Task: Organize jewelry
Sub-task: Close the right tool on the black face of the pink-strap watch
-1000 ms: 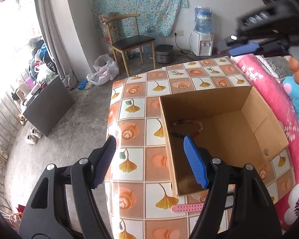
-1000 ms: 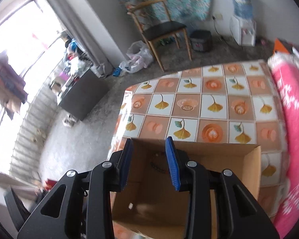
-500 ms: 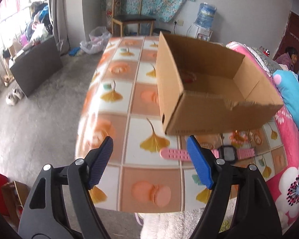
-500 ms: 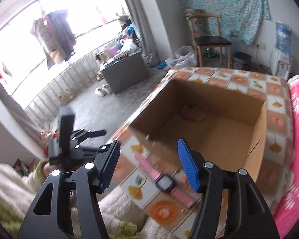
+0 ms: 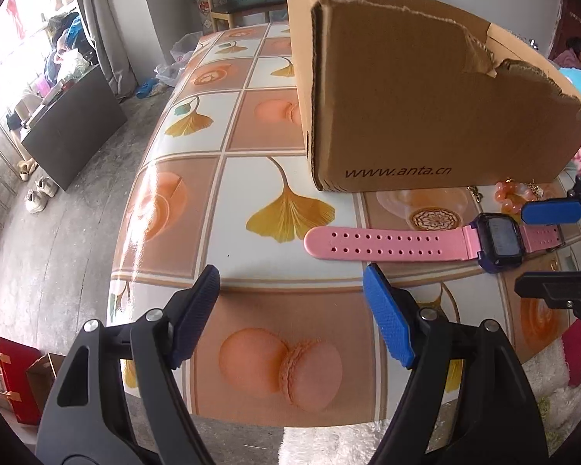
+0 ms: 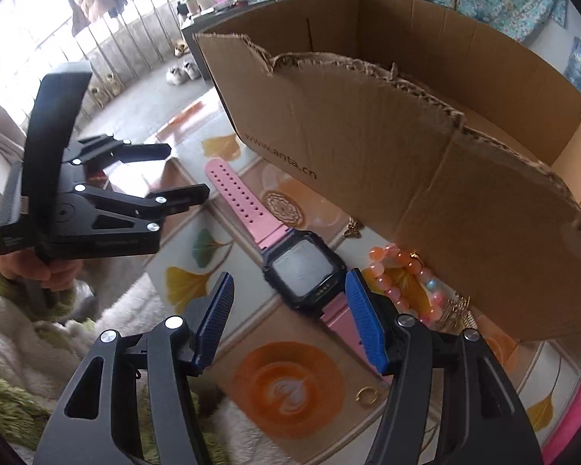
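Observation:
A pink-strapped watch (image 5: 387, 242) with a dark square face (image 6: 304, 267) lies flat on the tiled tabletop in front of a torn cardboard box (image 5: 426, 97). My right gripper (image 6: 288, 286) is open and low over the watch, with the face between its blue pads and neither pad touching it; from the left wrist view the right gripper (image 5: 521, 250) straddles the face. My left gripper (image 5: 292, 294) hangs open over bare table, just short of the strap's free end. An orange-pink bead bracelet (image 6: 403, 271) lies against the box wall.
A gold ring (image 6: 366, 395), a small gold butterfly piece (image 6: 352, 228) and a gold chain (image 6: 457, 310) lie near the watch. A hand in a green sleeve (image 6: 38, 271) holds the left gripper (image 6: 189, 170). The table's front edge (image 5: 251, 422) borders white fleece.
Both grippers have dropped from above the box to the table's near side, so the box is now seen from outside. The right jaws have widened and now flank the watch face.

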The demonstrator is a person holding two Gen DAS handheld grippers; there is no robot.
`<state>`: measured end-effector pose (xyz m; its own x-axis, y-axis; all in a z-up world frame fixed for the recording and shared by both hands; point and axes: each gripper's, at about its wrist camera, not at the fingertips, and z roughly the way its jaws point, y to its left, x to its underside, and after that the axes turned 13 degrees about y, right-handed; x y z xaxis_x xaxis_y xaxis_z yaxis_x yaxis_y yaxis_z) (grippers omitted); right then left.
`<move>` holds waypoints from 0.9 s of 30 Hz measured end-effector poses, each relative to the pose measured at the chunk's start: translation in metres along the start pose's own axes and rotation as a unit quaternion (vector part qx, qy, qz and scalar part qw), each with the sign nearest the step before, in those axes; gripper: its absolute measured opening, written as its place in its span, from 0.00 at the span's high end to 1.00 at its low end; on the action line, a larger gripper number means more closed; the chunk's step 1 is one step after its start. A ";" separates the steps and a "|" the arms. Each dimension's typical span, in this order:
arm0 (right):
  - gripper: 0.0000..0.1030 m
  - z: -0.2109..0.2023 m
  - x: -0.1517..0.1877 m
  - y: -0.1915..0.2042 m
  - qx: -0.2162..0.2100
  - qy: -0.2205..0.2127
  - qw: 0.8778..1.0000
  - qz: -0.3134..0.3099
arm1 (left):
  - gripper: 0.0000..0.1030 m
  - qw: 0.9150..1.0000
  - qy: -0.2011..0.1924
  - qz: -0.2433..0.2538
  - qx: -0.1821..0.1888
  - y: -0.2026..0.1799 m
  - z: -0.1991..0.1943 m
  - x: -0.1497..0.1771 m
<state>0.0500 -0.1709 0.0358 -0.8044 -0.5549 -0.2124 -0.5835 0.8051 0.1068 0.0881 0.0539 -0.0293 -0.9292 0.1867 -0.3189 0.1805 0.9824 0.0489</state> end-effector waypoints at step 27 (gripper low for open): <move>0.52 0.028 -0.059 0.004 0.000 0.088 0.994 -0.058 | 0.25 1.000 -0.026 -0.009 0.009 0.008 -0.004 0.013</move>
<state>0.0980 -0.1291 0.0216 -0.7386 -0.6723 -0.0497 -0.6737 0.7333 0.0912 0.0757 0.0645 -0.0290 -0.9147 0.1681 -0.3676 0.1706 0.9850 0.0260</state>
